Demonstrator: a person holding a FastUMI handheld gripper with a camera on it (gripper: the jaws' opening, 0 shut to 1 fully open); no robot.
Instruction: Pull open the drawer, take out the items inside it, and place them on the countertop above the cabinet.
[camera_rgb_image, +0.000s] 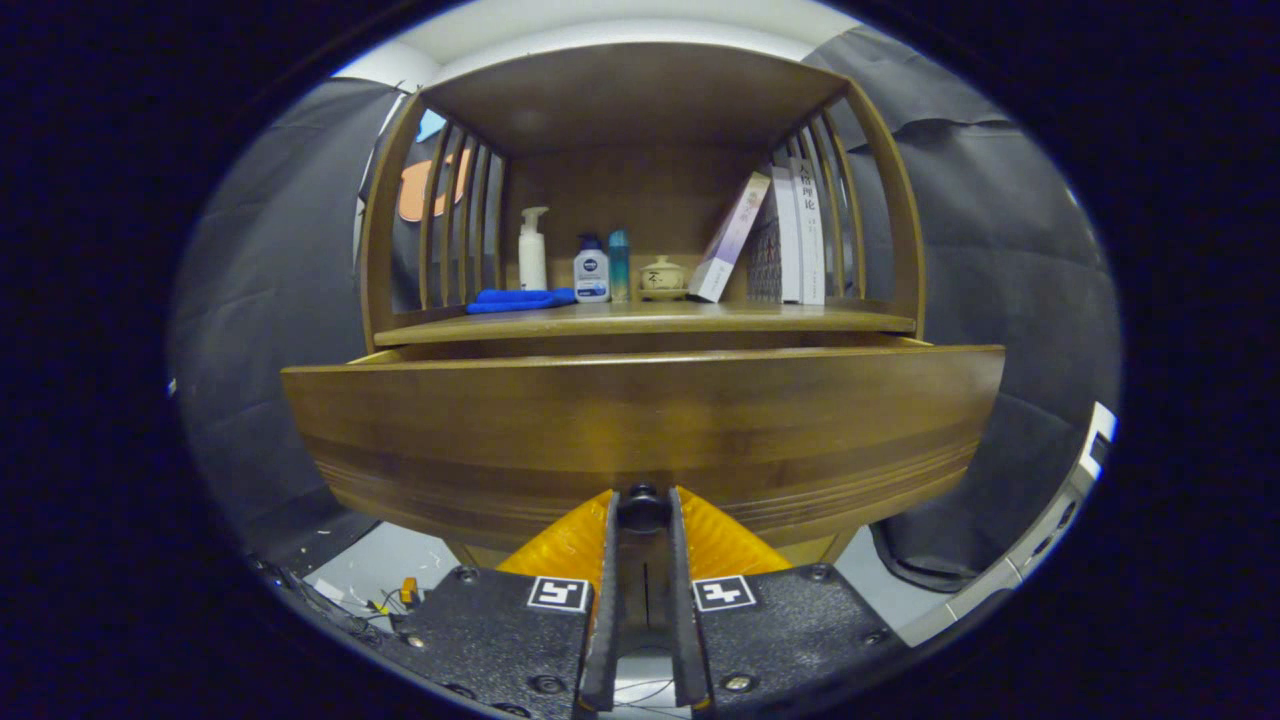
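Observation:
A wooden cabinet stands ahead with its drawer (640, 430) pulled partly out toward me. The wide drawer front faces me and hides what lies inside. My gripper (642, 510) is shut on the small dark drawer knob (642, 507), one finger pressing on each side of it. Above the drawer runs the wooden countertop (650, 320), under a curved slatted shelf frame.
On the countertop stand a white pump bottle (533, 250), a white bottle with a blue cap (591, 270), a teal bottle (619, 265), a small lidded jar (662, 277), a folded blue cloth (520, 299) and several leaning books (790, 240). Cables lie on the floor at the lower left.

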